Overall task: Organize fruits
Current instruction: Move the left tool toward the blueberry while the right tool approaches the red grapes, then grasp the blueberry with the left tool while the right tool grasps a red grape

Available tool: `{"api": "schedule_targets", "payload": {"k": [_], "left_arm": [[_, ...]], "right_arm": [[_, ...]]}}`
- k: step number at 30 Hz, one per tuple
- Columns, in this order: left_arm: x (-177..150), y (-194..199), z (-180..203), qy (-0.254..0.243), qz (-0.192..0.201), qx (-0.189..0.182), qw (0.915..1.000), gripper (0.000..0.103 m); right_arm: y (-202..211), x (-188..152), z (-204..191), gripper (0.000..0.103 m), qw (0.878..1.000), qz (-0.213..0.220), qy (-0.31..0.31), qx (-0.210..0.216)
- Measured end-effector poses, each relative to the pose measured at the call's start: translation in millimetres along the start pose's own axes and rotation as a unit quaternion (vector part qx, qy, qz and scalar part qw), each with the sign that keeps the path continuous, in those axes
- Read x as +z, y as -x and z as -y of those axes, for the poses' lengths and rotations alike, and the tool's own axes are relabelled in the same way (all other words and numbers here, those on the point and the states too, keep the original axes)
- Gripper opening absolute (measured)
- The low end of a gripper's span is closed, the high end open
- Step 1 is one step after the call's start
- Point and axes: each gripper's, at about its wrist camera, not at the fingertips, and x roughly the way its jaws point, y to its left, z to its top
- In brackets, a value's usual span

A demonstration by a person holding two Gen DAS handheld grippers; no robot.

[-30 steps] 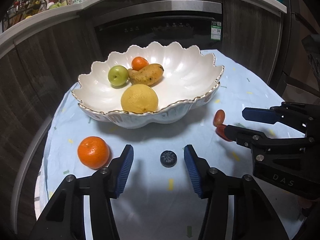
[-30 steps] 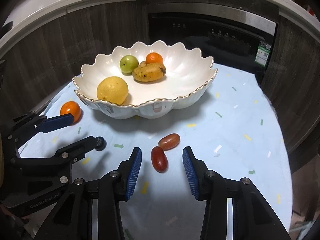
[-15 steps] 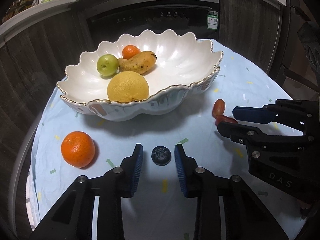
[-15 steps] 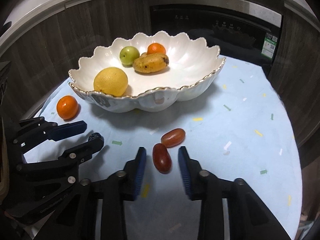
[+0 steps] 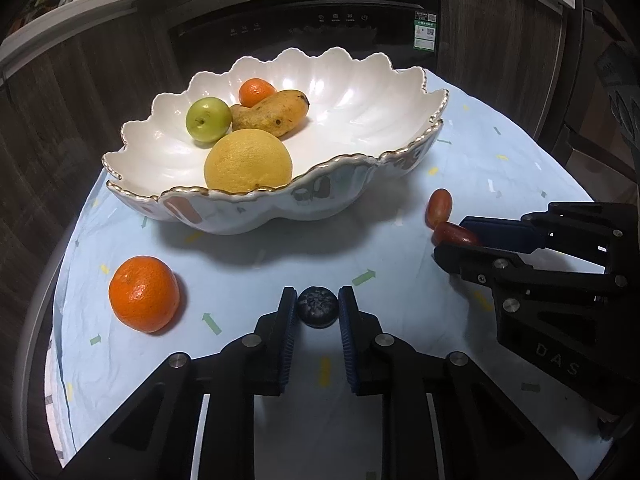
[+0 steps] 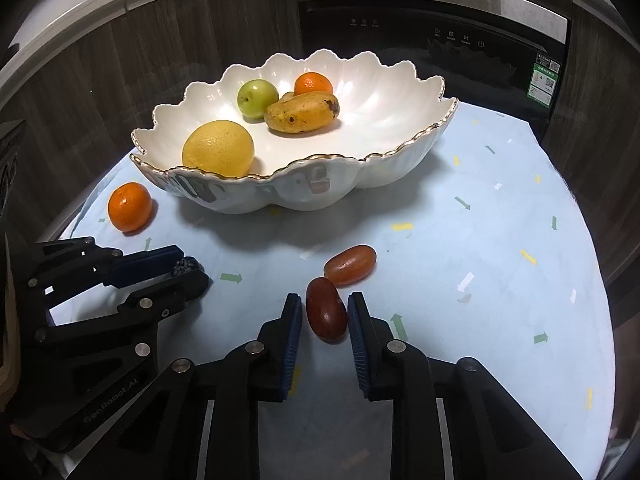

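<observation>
A white scalloped bowl point(image 5: 360, 92) holds a yellow citrus point(image 5: 247, 160), a green apple point(image 5: 208, 119), a mango point(image 5: 276, 114) and a small orange point(image 5: 256, 92). My left gripper point(image 5: 318, 307) is shut on a dark blueberry point(image 5: 317, 306) on the cloth. My right gripper point(image 6: 325, 314) is shut on a dark red grape point(image 6: 326, 314); a second, lighter red grape point(image 6: 350, 265) lies just beyond it. A loose orange point(image 5: 144, 294) sits left of the left gripper. The bowl point(image 6: 380, 92) also shows in the right wrist view.
The round table has a pale blue patterned cloth point(image 5: 480, 152). A dark oven front point(image 5: 304, 28) and wood cabinets stand behind it. The right gripper's body point(image 5: 560, 272) is close on the left gripper's right.
Both grippers have closed: the left onto the blueberry, the right onto the dark red grape. Both moved slightly forward toward their fruit.
</observation>
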Motion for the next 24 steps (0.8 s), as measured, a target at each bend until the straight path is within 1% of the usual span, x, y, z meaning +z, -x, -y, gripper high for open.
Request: {"api": "schedule_targets", "payload": {"k": [12, 24], "left_arm": [[-1.2, 5.6, 0.9, 0.003, 0.003, -0.003, 1.0, 0.02], [6.0, 35.0, -0.1, 0.005, 0.027, 0.005, 0.9996, 0.02]], "right_arm": [[8.2, 0.7, -0.5, 0.02, 1.0, 0.008, -0.002, 0.0], [36.0, 6.9, -7.6, 0.02, 0.999, 0.032, -0.002, 0.002]]}}
